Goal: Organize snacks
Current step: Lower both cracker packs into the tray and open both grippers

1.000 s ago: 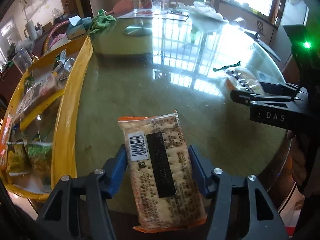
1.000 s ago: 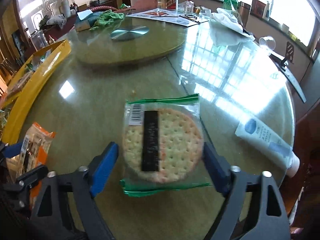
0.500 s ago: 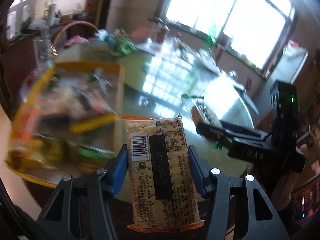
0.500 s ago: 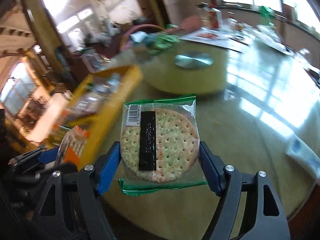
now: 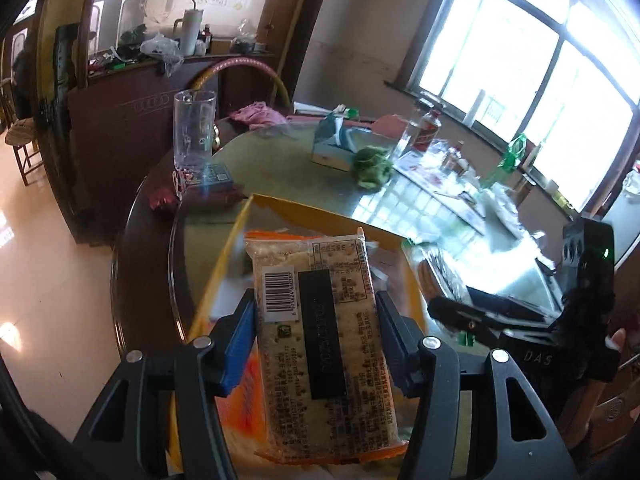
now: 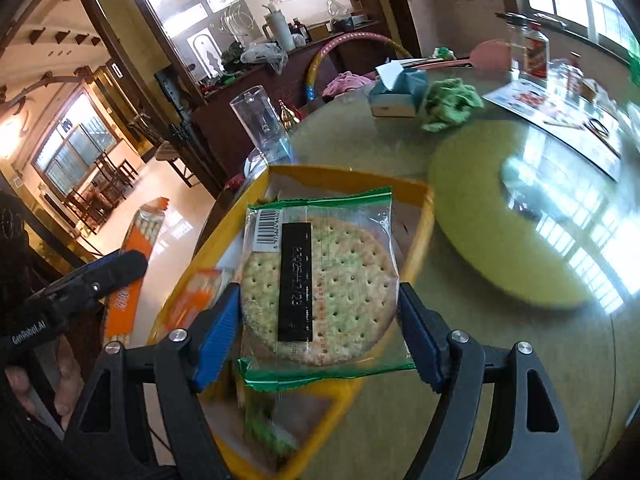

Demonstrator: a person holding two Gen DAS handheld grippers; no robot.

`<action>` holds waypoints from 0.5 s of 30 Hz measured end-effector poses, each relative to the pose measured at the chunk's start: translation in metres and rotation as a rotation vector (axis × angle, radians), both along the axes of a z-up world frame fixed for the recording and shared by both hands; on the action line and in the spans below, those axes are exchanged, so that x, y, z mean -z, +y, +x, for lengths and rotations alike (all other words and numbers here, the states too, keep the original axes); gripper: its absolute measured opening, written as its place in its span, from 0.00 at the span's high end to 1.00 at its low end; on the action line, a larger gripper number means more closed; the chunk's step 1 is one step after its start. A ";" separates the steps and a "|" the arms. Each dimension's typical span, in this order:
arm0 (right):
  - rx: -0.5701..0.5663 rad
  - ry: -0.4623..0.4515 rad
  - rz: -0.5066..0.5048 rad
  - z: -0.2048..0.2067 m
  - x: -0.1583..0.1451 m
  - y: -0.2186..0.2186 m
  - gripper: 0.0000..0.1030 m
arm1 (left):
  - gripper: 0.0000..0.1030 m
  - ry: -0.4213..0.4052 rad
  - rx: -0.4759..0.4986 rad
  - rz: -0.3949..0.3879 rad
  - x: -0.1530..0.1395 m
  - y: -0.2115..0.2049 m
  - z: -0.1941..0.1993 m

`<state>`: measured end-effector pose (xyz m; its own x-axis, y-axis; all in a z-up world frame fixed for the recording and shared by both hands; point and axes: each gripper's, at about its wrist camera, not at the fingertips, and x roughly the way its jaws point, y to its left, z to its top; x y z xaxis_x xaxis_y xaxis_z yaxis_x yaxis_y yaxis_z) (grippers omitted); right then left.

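The glass-topped round worktop [image 6: 500, 344] carries a yellow tray [image 6: 424, 216], a turntable [image 6: 480, 216], a tissue box [image 6: 396, 96], a green cloth [image 6: 452, 104] and a tall glass [image 6: 258, 120].

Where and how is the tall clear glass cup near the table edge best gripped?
Grip the clear glass cup around the middle of its straight wall, coming level from the side that faces the yellow tray. It stands upright and its sides are smooth and roughly parallel, so two fingers could probably close across it. Both grippers are full now, so one must first release its packet.

Tall glass [image 5: 193, 135] at table [image 6: 504, 332] edge, tissue box [image 6: 396, 94] beside green cloth [image 6: 452, 104], bottles [image 6: 534, 54] far side, hoop [image 5: 244, 70] behind.
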<state>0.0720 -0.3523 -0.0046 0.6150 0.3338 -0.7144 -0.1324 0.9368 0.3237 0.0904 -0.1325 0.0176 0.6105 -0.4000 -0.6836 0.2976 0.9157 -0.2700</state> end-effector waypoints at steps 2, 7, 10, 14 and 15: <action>0.003 0.015 -0.017 0.025 0.003 0.007 0.26 | 0.45 0.022 0.005 0.022 0.011 -0.003 0.021; 0.026 0.059 -0.087 0.068 0.021 0.023 0.26 | 0.45 0.075 0.015 0.086 0.038 -0.006 0.055; 0.028 0.080 -0.117 0.080 0.032 0.030 0.26 | 0.44 0.118 0.021 0.067 0.048 -0.005 0.068; 0.046 0.110 -0.136 0.089 0.045 0.030 0.24 | 0.44 0.228 0.007 0.054 0.067 -0.002 0.091; 0.051 0.119 -0.138 0.092 0.049 0.029 0.24 | 0.42 0.246 0.013 0.050 0.070 -0.003 0.093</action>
<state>0.1636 -0.3233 -0.0541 0.5366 0.1982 -0.8202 -0.0522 0.9780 0.2022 0.1832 -0.1351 -0.0528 0.4183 -0.3687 -0.8302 0.2399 0.9263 -0.2905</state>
